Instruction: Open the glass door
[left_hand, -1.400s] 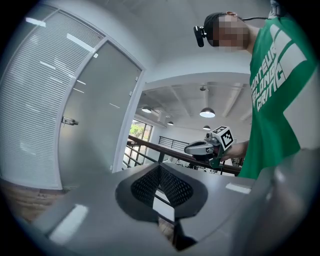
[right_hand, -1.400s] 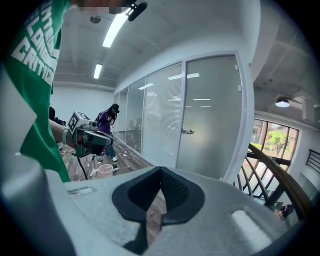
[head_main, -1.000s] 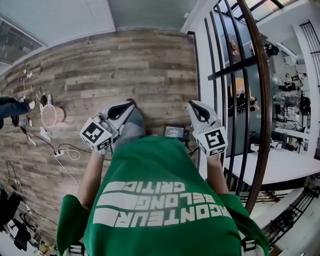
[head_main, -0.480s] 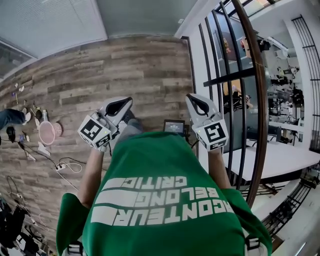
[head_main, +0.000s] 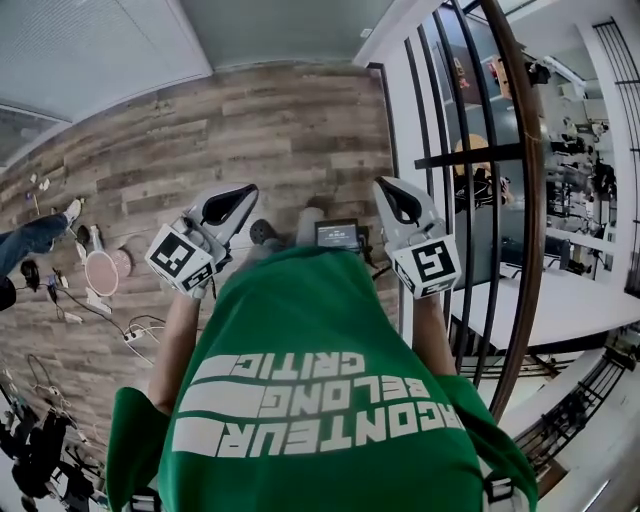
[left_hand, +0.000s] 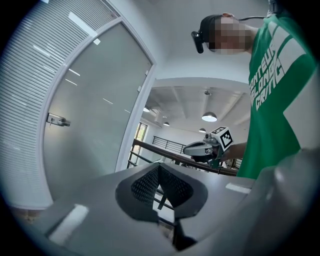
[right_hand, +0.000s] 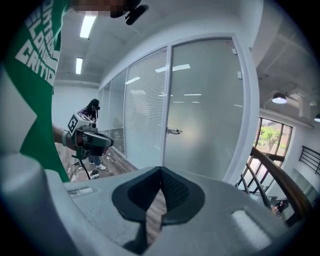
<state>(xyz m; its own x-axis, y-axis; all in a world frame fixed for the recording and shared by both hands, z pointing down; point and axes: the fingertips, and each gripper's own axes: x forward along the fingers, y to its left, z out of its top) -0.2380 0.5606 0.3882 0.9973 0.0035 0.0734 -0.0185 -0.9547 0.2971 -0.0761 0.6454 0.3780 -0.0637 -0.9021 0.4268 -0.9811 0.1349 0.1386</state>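
Note:
The frosted glass door (right_hand: 207, 120) stands ahead in a white frame, and its metal handle (right_hand: 173, 131) is on its left side. The left gripper view shows the same door (left_hand: 95, 115) and handle (left_hand: 57, 120) off to the left. Both grippers are held out side by side at chest height, well short of the door. My left gripper (head_main: 245, 190) is shut, its pads meeting with nothing between them. My right gripper (head_main: 380, 185) is shut and empty too. Each shows in the other's view, the right gripper (left_hand: 187, 149) and the left gripper (right_hand: 107, 142).
A black-barred railing with a wooden handrail (head_main: 522, 200) runs close along my right. Cables and a power strip (head_main: 135, 330), a racket (head_main: 100, 272) and another person's leg (head_main: 35, 238) are on the wooden floor at left. A blind-covered glass wall (right_hand: 142, 115) adjoins the door.
Both grippers have travelled forward with the person over the wooden floor, still side by side and shut. The floor clutter at the left has slid down the head view.

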